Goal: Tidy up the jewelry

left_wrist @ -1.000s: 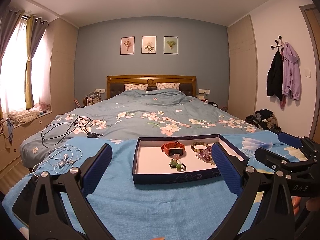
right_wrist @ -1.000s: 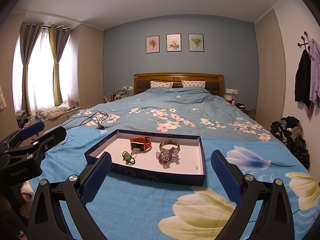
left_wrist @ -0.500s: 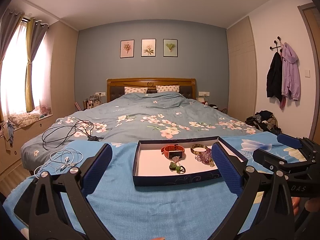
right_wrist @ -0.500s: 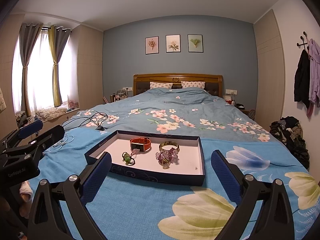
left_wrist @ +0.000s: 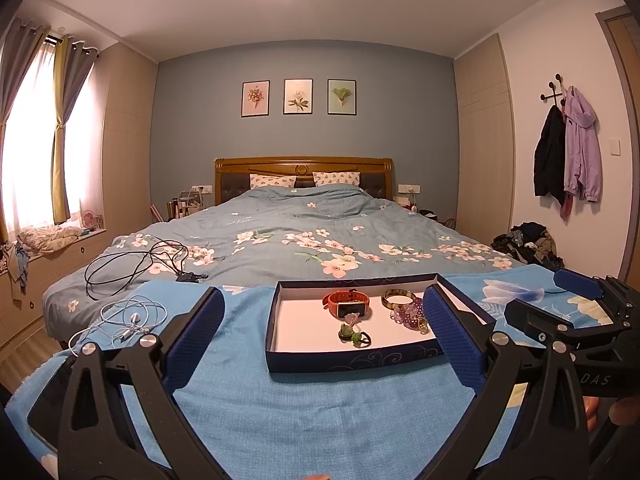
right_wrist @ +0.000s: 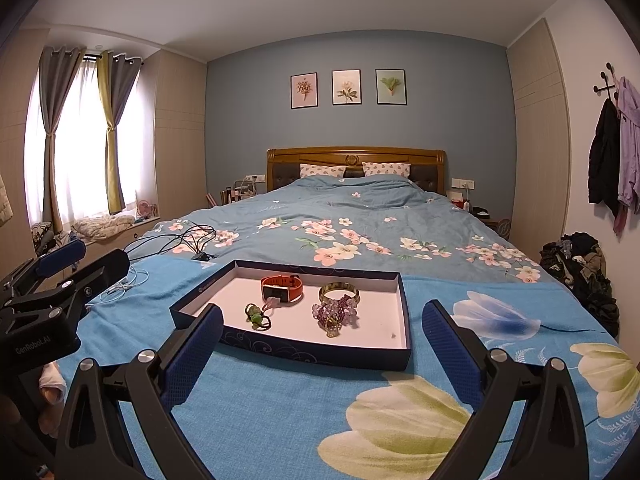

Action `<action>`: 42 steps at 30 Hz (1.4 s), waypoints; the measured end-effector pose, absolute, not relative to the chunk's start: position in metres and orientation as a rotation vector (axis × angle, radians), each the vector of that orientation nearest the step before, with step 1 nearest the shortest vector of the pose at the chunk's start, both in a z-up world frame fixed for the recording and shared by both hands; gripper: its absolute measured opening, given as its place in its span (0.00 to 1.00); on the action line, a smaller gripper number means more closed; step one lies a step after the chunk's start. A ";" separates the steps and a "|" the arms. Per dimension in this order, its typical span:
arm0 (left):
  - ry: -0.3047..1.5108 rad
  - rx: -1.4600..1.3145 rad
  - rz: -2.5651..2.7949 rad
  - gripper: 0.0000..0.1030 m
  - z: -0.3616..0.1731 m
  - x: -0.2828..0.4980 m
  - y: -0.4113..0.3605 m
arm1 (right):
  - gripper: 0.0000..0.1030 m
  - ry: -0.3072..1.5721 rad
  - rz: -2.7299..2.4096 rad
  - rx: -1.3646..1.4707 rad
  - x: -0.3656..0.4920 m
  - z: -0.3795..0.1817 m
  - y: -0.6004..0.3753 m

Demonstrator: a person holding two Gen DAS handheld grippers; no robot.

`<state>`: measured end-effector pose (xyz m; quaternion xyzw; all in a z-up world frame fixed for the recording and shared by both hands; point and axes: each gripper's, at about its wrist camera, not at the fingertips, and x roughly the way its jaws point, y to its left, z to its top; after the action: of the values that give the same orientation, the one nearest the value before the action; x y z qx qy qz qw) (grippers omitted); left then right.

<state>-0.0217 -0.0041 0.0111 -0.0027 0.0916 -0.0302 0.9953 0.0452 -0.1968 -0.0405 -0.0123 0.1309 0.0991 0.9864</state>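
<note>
Your left gripper (left_wrist: pixel 323 334) and right gripper (right_wrist: pixel 322 344): fingers spread wide, empty. Navy tray (right_wrist: pixel 304 349), white inside, sits ahead on the blue blanket (right_wrist: pixel 280 408): green trinket (right_wrist: pixel 257 316), orange watch (right_wrist: pixel 281 288), bangle (right_wrist: pixel 339 292), purple beads (right_wrist: pixel 335 314).

Blanket (right_wrist: pixel 280 400) bare up to tray (right_wrist: pixel 304 350); tray's right half (right_wrist: pixel 384 320) free.
</note>
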 end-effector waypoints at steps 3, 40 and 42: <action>0.185 -0.006 -0.060 0.95 0.011 -0.022 -0.005 | 0.93 0.263 0.199 -0.022 0.045 -0.041 -0.197; 0.192 -0.002 -0.057 0.95 0.007 -0.023 -0.007 | 0.93 0.265 0.194 -0.022 0.045 -0.040 -0.198; 0.193 -0.002 -0.056 0.95 0.007 -0.023 -0.007 | 0.93 0.266 0.194 -0.024 0.045 -0.040 -0.198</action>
<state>-0.0231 -0.0073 0.0074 -0.0012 0.0961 -0.0281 0.9950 0.0451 -0.1976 -0.0400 -0.0118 0.1325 0.0964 0.9864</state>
